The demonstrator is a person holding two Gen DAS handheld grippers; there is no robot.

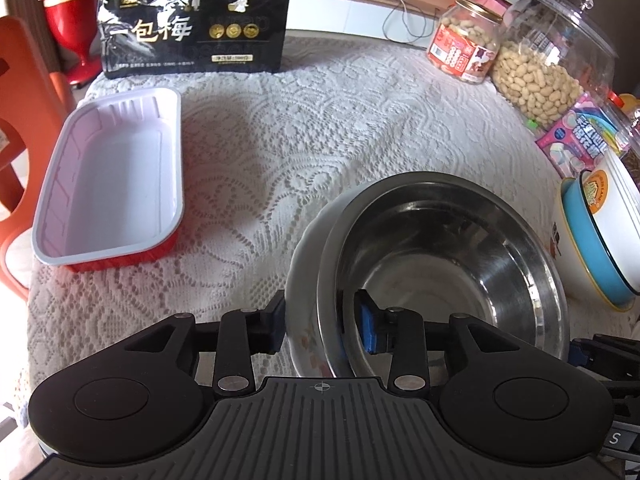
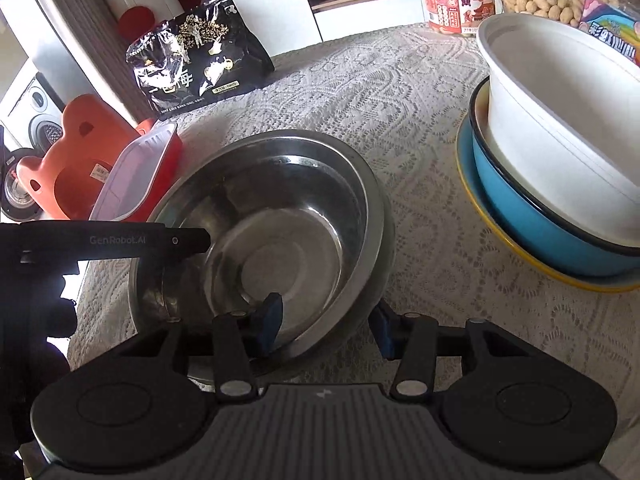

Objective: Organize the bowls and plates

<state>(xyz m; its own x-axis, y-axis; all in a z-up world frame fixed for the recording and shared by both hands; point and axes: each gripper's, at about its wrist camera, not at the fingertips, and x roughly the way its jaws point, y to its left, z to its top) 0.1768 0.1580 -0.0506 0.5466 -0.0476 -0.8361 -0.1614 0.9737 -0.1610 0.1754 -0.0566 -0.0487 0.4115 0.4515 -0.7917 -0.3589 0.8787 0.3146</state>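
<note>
A steel bowl (image 1: 448,248) sits nested in a white flowered bowl (image 1: 304,280) on the lace tablecloth. My left gripper (image 1: 322,328) straddles their near rim, one finger outside the white bowl and the blue pad inside the steel one. A gap shows at the blue pad, so it is open. In the right wrist view the steel bowl (image 2: 272,232) fills the middle. My right gripper (image 2: 328,328) spans its near rim, one pad on the inner wall and the other against the outer edge, shut on it. The left gripper (image 2: 192,240) reaches over the bowl's left rim.
A white plastic bowl (image 2: 560,120) stands in a blue bowl (image 2: 540,224) on a yellow-rimmed plate (image 2: 492,236) to the right. A red tray with a white inside (image 1: 112,184) lies left. A black snack bag (image 1: 192,20), peanut jars (image 1: 464,44) and a pink packet (image 1: 576,140) line the far edge.
</note>
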